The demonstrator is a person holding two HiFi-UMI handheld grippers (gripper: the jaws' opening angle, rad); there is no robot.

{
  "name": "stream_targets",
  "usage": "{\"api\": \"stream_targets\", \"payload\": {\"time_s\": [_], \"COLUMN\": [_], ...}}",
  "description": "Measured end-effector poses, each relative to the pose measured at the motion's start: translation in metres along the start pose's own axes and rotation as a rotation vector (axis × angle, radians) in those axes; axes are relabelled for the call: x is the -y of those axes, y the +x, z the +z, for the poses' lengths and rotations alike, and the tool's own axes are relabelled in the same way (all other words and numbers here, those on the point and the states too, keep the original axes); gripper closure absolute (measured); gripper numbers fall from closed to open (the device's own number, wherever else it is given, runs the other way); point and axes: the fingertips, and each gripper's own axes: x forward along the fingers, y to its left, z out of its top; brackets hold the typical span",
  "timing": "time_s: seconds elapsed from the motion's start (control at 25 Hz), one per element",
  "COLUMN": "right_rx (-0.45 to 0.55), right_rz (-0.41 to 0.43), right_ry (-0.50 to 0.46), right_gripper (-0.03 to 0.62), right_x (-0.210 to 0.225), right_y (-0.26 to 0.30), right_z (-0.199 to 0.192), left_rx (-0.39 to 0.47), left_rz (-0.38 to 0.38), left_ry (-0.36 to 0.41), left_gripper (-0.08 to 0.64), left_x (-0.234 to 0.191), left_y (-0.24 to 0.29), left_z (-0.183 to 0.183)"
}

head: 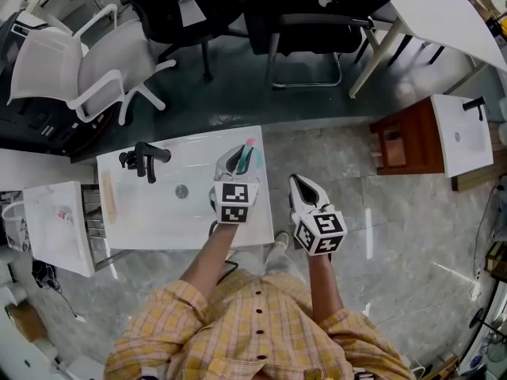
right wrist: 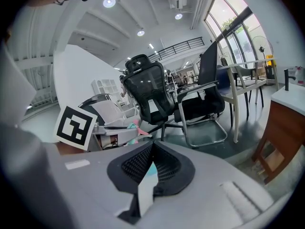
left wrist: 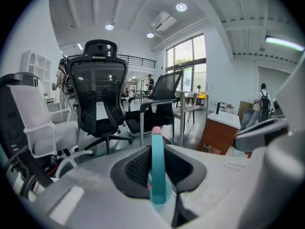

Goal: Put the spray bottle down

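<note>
Between ribbed jaws, slim teal bottle [left wrist: 157, 175]

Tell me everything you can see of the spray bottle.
The spray bottle is slim and teal, with a pink tip and a pink bit lower down; it looks like plastic. It is gripped between the black pads of the left tool, running along the gap with its pink end past the tips. In the head view it is over the right end of the white basin top, near the edge. Whether it touches that surface cannot be seen.
</note>
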Motion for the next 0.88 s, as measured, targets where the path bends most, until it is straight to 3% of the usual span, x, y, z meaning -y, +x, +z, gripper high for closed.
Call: {"api": "stream_targets", "payload": {"time_s": [0.48, 0.88], "right_rx": [0.003, 0.003], "right_rz": [-0.01, -0.003], "right_ry": [0.001, -0.011], "right_gripper": [0.594, 0.594], "right_x": [0.0067, -0.0021], "right_y": [-0.004, -0.0066], "right_z": [0.001, 0.0009], "left_rx": [-0.019, -0.003], "left_rz": [-0.008, -0.004], "left_ry": [-0.056, -0.057], "left_gripper": [0.474, 0.43], "left_x": [-0.0031, -0.0068], "left_y": [0.0077, -0.0006], "left_z": [0.0035, 0.0054]}}
